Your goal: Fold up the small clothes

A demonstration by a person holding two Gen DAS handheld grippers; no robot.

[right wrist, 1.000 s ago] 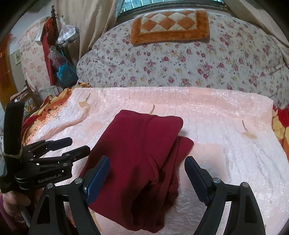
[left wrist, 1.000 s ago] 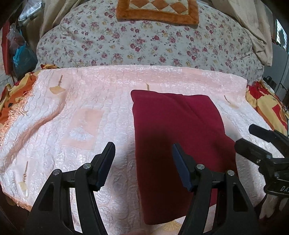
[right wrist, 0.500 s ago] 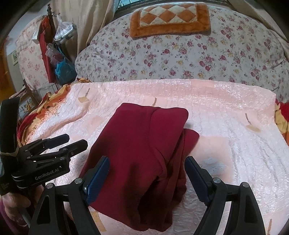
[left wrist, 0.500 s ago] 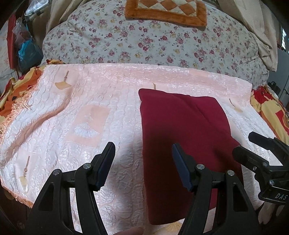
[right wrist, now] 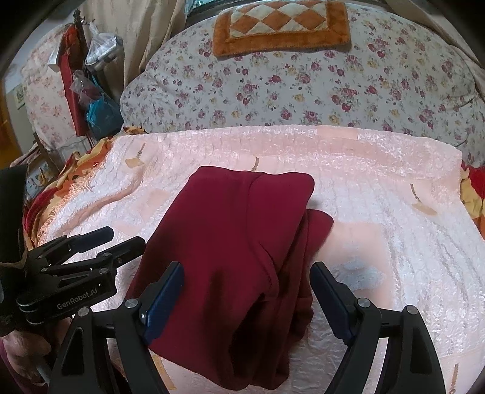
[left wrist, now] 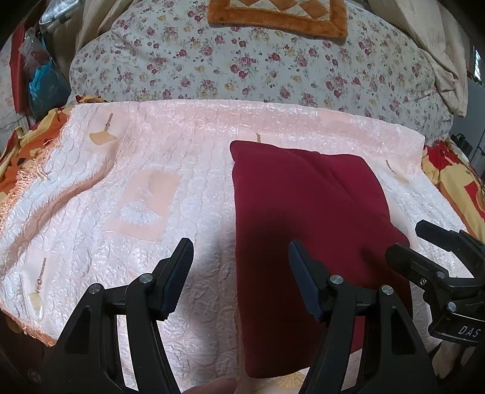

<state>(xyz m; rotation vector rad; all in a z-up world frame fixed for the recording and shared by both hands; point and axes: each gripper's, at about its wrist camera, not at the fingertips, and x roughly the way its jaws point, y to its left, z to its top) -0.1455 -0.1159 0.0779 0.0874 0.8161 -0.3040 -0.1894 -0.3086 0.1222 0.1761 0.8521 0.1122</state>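
A dark red garment [left wrist: 303, 206] [right wrist: 236, 218] lies folded into a long rectangle on the pink quilted bedspread [left wrist: 136, 169] [right wrist: 394, 212]. In the right wrist view its right side shows stacked layers and a lower flap that sticks out. My left gripper [left wrist: 239, 251] [right wrist: 125, 238] hovers open over the garment's near left edge, with nothing between its fingers. My right gripper [right wrist: 247, 268] [left wrist: 406, 239] hangs open above the garment's near end and does not touch the cloth.
A bulky floral quilt [left wrist: 257, 66] [right wrist: 303, 85] rises behind the bedspread, with an orange checked mat [right wrist: 282, 27] on top. Bags [right wrist: 100, 112] hang at the far left. An orange and red sheet [left wrist: 454, 181] shows at both sides. A hand [right wrist: 24, 348] holds the left gripper.
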